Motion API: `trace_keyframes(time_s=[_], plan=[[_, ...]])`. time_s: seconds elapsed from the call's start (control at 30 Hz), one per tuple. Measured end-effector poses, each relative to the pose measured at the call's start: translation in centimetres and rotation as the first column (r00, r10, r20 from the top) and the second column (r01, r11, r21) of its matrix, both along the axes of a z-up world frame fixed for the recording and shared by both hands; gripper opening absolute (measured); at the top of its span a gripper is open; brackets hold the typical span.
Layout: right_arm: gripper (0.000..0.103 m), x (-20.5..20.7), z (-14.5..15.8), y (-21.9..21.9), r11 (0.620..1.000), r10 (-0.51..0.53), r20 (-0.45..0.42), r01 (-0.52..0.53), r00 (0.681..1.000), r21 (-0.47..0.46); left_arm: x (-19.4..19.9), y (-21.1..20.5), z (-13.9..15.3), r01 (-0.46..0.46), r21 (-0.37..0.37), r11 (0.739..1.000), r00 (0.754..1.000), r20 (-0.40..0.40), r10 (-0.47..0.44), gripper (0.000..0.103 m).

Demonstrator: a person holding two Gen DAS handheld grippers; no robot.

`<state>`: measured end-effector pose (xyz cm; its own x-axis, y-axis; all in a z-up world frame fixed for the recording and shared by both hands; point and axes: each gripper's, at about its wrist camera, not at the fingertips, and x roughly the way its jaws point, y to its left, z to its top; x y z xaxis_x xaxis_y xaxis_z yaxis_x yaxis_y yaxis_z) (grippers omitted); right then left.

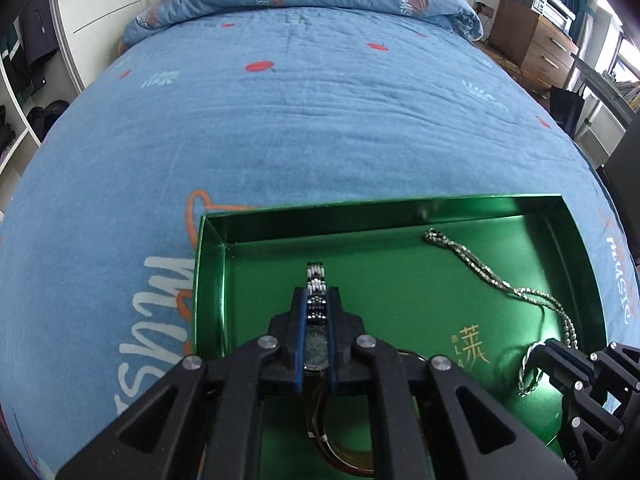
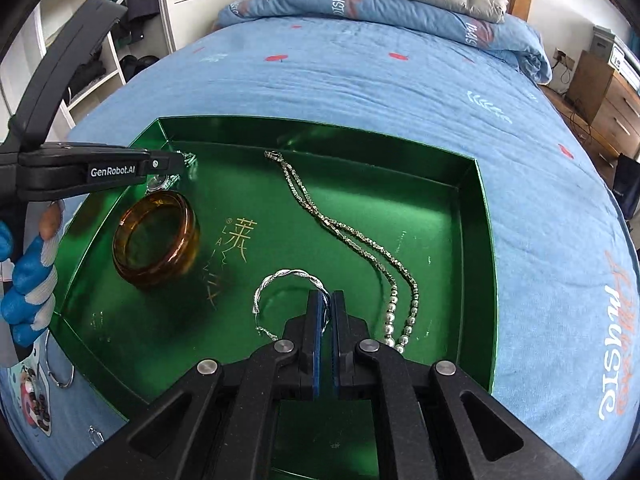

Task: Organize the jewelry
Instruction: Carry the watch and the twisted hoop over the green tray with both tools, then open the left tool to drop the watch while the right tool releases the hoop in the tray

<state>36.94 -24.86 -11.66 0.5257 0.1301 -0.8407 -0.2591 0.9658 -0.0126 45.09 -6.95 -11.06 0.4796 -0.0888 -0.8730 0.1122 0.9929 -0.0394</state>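
Left gripper: our left gripper [image 1: 316, 300] has its blue-padded jaws closed narrowly on a silver metal-link wristwatch [image 1: 316, 280]; the dial sits between the pads and the link strap sticks out past the tips, over the tray floor.
Right gripper: our right gripper [image 2: 328, 300] is pinched fully closed on a thin twisted silver bangle [image 2: 288, 276]; the ring juts out to the left of the tips, low over the floor.
Amber bangle: the wide translucent amber bangle [image 2: 158, 236] lies in the tray just below the left gripper's tips, very close to the watch.
Necklace: the long silver beaded chain necklace [image 2: 348, 240] runs diagonally across the tray, its lower end just beside the right gripper.
Tray: the shallow glossy green metal tray [image 2: 476, 240] rests on the blue printed bedspread [image 2: 360, 72]; all four pieces are within its walls.
Step in hand: we judge both pieces are about to be set down inside the tray.
Doing it well: we lower until each piece rests on the floor, then open slowly so neither springs or rolls.
Spacing: we keep the watch off the amber bangle and the silver bangle clear of the necklace.
Risk: links or twists may snag on the pads, so we withdraw straight back.
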Motion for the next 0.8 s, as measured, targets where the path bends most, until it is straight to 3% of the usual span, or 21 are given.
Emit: trace_keyframes(time_s=[0.13,0.2,0.27,0.53,0.63,0.8], plan=[[0.005,-0.3,0.0,-0.1,1.000,-0.005,0.005,0.005,1.000,-0.001,0.0,0.3,0.1,0.011,-0.033,0.999,1.000,-0.010,-0.011,0.008],[0.013,-0.4,0.1,-0.4,1.000,-0.021,0.000,0.021,1.000,0.009,-0.1,0.5,0.3,0.016,-0.060,0.998,1.000,-0.015,-0.017,0.009],[0.031,-0.4,0.6,-0.5,1.000,-0.026,0.014,0.026,1.000,0.015,-0.5,0.7,1.1,0.019,-0.075,0.997,1.000,-0.005,-0.020,0.009],[0.032,-4.6,6.3,-1.6,0.997,-0.061,0.119,0.054,0.991,0.064,-6.5,2.4,8.3,0.051,-0.130,0.990,0.991,0.131,-0.034,0.010],[0.033,-7.6,9.2,-2.1,0.994,-0.077,0.176,0.061,0.981,0.095,-10.1,3.7,11.7,0.044,-0.146,0.988,0.979,0.204,-0.013,0.010],[0.038,-13.7,13.2,-2.8,0.987,-0.106,0.264,0.070,0.959,0.142,-15.9,6.1,16.4,0.045,-0.173,0.984,0.967,0.254,0.001,0.010]])
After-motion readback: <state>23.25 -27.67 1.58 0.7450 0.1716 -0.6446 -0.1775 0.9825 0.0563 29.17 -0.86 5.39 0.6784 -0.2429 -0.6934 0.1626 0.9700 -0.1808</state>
